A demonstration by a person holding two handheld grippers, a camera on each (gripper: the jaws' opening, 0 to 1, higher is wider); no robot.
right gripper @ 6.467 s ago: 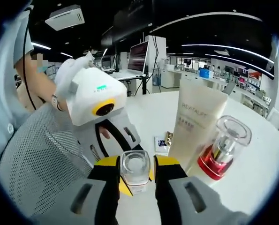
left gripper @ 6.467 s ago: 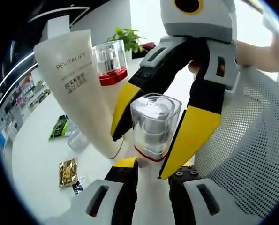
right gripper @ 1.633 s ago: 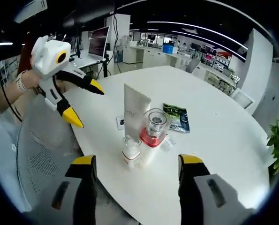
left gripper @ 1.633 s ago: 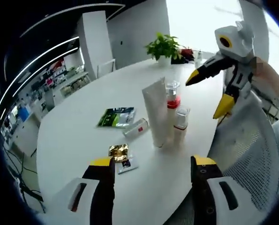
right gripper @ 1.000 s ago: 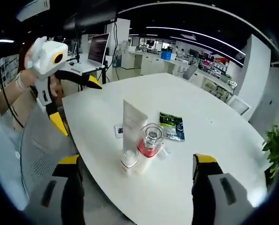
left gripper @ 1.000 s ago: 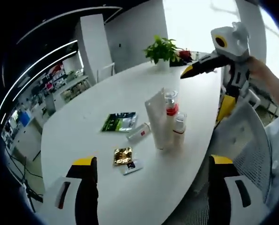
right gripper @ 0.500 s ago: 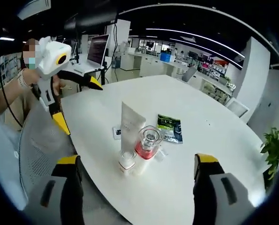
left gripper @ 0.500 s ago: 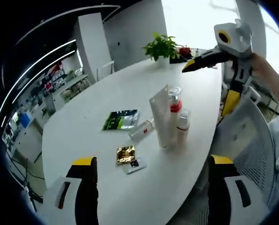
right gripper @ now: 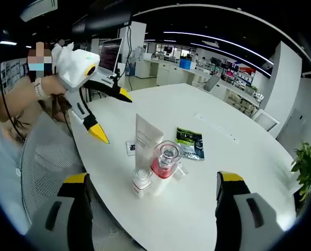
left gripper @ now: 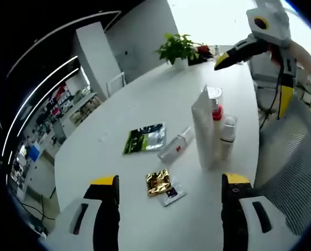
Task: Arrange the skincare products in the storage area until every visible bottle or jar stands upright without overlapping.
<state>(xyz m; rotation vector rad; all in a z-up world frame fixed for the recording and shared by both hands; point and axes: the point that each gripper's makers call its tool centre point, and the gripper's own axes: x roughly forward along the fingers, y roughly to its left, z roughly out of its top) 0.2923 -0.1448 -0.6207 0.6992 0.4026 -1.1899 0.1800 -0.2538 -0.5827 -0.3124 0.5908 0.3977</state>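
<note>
While the right gripper view catches a person beyond the left gripper [right gripper: 108, 116], the left gripper view adds a gold sachet [left gripper: 158, 182] btwn its jaws. White table [right gripper: 233, 157], open office. Cream tube [right gripper: 145, 143], red-based bottle [right gripper: 164, 163], small bottle [right gripper: 141, 182] upright, clustered ahead of the right gripper [right gripper: 151, 196]. Both grippers spread wide, empty.

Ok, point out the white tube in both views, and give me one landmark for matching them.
Left gripper view: the white tube stands upright right of centre on the table, just left of the red-banded bottle.
Right gripper view: the tube stands upright left of centre, behind and left of the same bottle.
Shared landmark: the green sachet lying flat on the table.
</note>
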